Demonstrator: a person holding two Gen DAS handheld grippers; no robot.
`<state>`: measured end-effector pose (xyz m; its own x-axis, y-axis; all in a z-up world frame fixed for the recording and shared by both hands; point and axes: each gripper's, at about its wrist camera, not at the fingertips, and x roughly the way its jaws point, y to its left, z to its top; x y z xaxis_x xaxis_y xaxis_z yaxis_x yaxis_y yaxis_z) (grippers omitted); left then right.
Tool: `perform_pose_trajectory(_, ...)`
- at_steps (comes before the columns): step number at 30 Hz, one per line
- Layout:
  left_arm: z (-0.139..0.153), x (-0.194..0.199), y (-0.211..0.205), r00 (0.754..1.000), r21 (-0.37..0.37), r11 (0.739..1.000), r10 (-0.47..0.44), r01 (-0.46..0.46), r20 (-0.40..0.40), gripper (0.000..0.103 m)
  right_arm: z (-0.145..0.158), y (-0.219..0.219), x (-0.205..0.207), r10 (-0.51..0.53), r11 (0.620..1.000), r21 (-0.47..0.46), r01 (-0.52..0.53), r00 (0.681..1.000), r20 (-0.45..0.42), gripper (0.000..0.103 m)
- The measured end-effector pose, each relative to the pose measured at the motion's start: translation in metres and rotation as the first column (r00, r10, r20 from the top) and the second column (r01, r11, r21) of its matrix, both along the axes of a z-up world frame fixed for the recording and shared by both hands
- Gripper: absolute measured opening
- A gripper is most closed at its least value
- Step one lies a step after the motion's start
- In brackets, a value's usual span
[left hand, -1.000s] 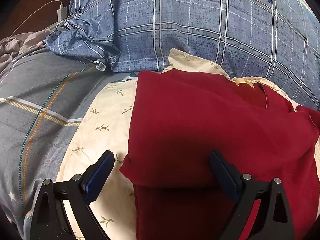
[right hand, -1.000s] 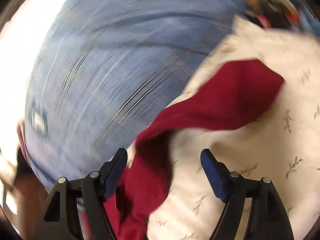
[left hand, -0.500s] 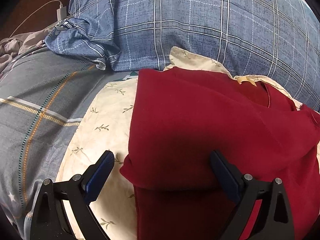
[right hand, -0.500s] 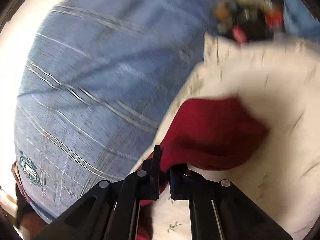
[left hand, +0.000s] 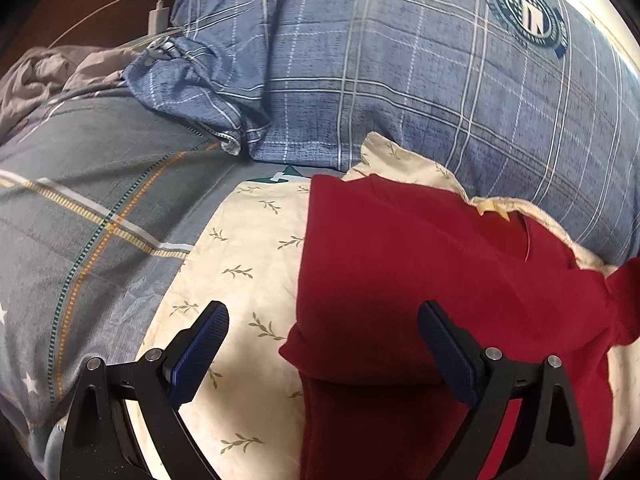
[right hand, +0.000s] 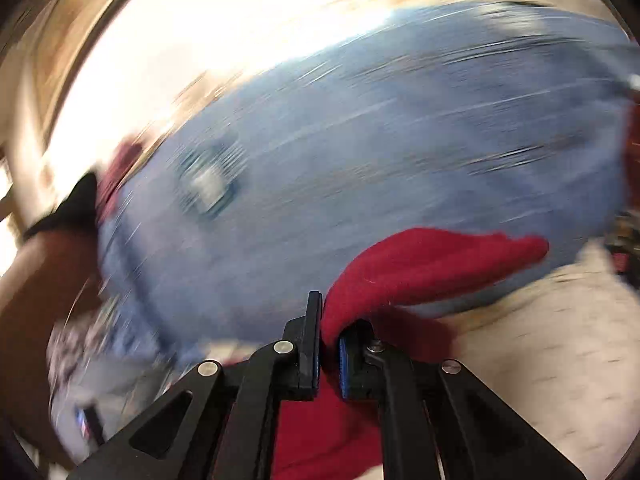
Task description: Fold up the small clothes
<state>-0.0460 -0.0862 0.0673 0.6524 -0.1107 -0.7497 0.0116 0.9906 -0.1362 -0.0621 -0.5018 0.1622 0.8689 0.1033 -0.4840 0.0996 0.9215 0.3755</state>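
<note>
A dark red shirt (left hand: 420, 280) lies on a cream leaf-print cloth (left hand: 248, 264) on the bed, its left side folded over and its neck with a yellow label toward the pillow. My left gripper (left hand: 324, 344) is open, hovering just above the shirt's lower left fold, touching nothing. My right gripper (right hand: 329, 340) is shut on the shirt's right sleeve (right hand: 432, 264) and holds it lifted off the cloth; that view is motion-blurred. The raised sleeve shows at the right edge of the left wrist view (left hand: 624, 300).
A large blue plaid pillow (left hand: 420, 72) lies behind the shirt. A grey plaid bedsheet (left hand: 92, 208) spreads to the left. A white charger and cable (left hand: 156, 16) and crumpled grey fabric (left hand: 48, 72) sit at the far left.
My right gripper closed on the red sleeve and lifted it, swinging quickly. My left gripper stayed open and almost still.
</note>
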Motion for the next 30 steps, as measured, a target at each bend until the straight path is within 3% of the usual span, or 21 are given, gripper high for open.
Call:
perform_pose_trajectory(4, 0.002, 0.001, 0.008, 1.000, -0.025, 1.000, 0.015, -0.015, 0.004, 0.095, -0.043, 0.096, 0.030, 0.191, 0.979, -0.048, -0.196, 0.978, -0.085, 0.006)
perform_pose_trajectory(6, 0.001, 0.003, 0.011, 1.000, -0.044, 0.999, 0.018, -0.018, -0.004, 0.095, -0.074, 0.141, 0.045, 0.255, 0.963, -0.053, -0.263, 0.958, -0.130, 0.012)
perform_pose_trajectory(7, 0.000, 0.004, 0.012, 1.000, -0.052, 0.998, 0.018, -0.018, -0.007, 0.095, -0.092, 0.161, 0.051, 0.288, 0.951, -0.061, -0.302, 0.943, -0.167, 0.017)
perform_pose_trajectory(8, 0.000, 0.006, 0.013, 1.000, -0.056, 0.998, 0.018, -0.019, -0.010, 0.095, -0.115, 0.181, 0.057, 0.326, 0.934, -0.069, -0.351, 0.915, -0.239, 0.036)
perform_pose_trajectory(10, 0.000, 0.008, 0.015, 1.000, -0.062, 0.998, 0.023, -0.024, -0.016, 0.095, -0.155, 0.204, 0.055, 0.373, 0.909, -0.036, -0.416, 0.848, -0.378, 0.048)
perform_pose_trajectory(11, 0.000, 0.008, 0.017, 1.000, -0.070, 0.997, 0.024, -0.025, -0.016, 0.095, -0.159, 0.208, 0.045, 0.368, 0.907, -0.069, -0.415, 0.862, -0.348, 0.050)
perform_pose_trajectory(13, 0.002, 0.008, 0.020, 1.000, -0.089, 0.996, 0.027, -0.028, -0.014, 0.095, -0.151, 0.208, 0.033, 0.376, 0.893, -0.134, -0.429, 0.877, -0.298, 0.062)
perform_pose_trajectory(15, 0.003, 0.009, 0.021, 0.999, -0.100, 0.994, 0.034, -0.035, -0.011, 0.095, -0.143, 0.201, 0.027, 0.378, 0.892, -0.141, -0.429, 0.881, -0.284, 0.064)
perform_pose_trajectory(20, 0.002, 0.009, 0.020, 1.000, -0.093, 0.995, 0.025, -0.026, -0.016, 0.095, -0.126, 0.172, 0.037, 0.287, 0.942, -0.110, -0.316, 0.932, -0.221, 0.070)
perform_pose_trajectory(22, 0.003, 0.010, 0.024, 0.999, -0.098, 0.995, 0.034, -0.036, -0.015, 0.095, -0.124, 0.174, 0.050, 0.312, 0.942, -0.055, -0.331, 0.925, -0.218, 0.070)
perform_pose_trajectory(24, 0.006, 0.011, 0.034, 0.998, -0.131, 0.990, 0.056, -0.057, -0.008, 0.095, -0.120, 0.197, 0.054, 0.384, 0.917, -0.035, -0.398, 0.902, -0.199, 0.070)
perform_pose_trajectory(27, 0.008, 0.012, 0.052, 0.996, -0.212, 0.973, 0.087, -0.086, -0.006, 0.095, -0.115, 0.231, 0.042, 0.514, 0.838, -0.106, -0.535, 0.840, -0.175, 0.069)
perform_pose_trajectory(30, 0.006, 0.012, 0.062, 0.995, -0.273, 0.957, 0.096, -0.097, -0.018, 0.095, -0.122, 0.240, 0.035, 0.505, 0.824, -0.163, -0.542, 0.834, -0.221, 0.069)
